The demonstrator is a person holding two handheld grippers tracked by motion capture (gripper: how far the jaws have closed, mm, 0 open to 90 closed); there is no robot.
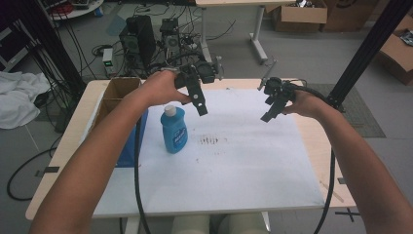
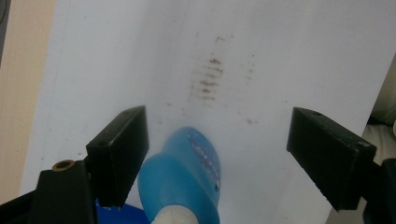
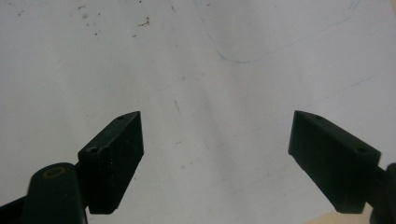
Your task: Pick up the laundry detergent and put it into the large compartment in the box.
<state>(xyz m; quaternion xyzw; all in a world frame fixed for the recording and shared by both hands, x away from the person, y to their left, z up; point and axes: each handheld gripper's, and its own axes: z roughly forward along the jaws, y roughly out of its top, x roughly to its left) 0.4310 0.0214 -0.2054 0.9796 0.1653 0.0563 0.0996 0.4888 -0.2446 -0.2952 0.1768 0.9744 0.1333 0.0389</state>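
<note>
A wooden table [image 1: 65,141] was seen from above, most of its top covered by a white sheet [image 1: 253,165] marked near the middle with a patch of brown specks [image 1: 210,141]. At the table's left edge an open cardboard box [image 1: 117,87] was set, with a blue object [image 1: 131,146], too little of it shown to be named, lying just in front of it. A blue bottle [image 1: 174,129] with a white cap was found standing upright on the sheet, left of the specks and just beside the blue object. The left gripper [image 1: 200,108] was held in the air above and a little beyond the bottle, tilted down toward it; in the left gripper view its jaws were spread wide, with the bottle [image 2: 184,179] seen below and between them but not touched by either pad. The right gripper [image 1: 268,116] was held well apart from the bottle, over the bare right half of the sheet [image 3: 201,70], and its jaws were likewise spread wide with nothing between them. From this it was judged that the work had barely been started: the bottle had not yet been grasped, lifted or tipped, and no pad had been laid on it. A descent of the left gripper around the bottle, a closing of its jaws, and whatever was to be done with the bottle afterwards were all judged to be left.
</note>
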